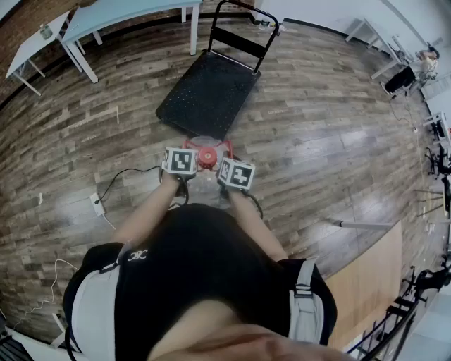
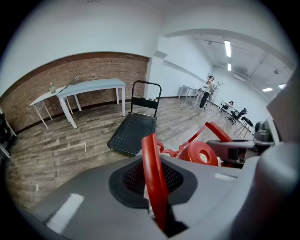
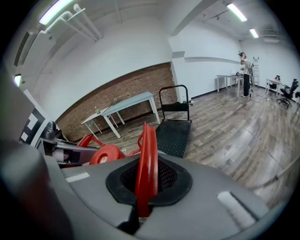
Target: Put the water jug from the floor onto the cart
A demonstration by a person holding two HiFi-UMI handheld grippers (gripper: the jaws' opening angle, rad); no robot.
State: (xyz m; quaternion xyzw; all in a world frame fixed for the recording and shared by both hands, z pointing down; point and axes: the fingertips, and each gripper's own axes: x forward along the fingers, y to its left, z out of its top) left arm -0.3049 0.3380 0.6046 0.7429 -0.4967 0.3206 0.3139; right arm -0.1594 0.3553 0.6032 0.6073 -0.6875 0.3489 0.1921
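The water jug shows in the head view as a red cap [image 1: 206, 155] with red handle loops, its clear body mostly hidden under my two grippers. My left gripper [image 1: 180, 161] and right gripper [image 1: 236, 174] flank the cap. In the left gripper view, the left gripper [image 2: 154, 187] is shut on a red handle loop [image 2: 152, 168], with the cap [image 2: 201, 152] to its right. In the right gripper view, the right gripper [image 3: 145, 187] is shut on the other red loop [image 3: 147, 159], cap [image 3: 107, 153] to its left. The black flat cart [image 1: 208, 92] stands just beyond the jug.
The cart's upright push bar [image 1: 243, 35] is at its far end. White tables [image 1: 106, 17] stand at the back left by a brick wall. A power strip with cable [image 1: 97, 204] lies on the wooden floor to the left. A white pole [image 1: 359, 225] lies to the right.
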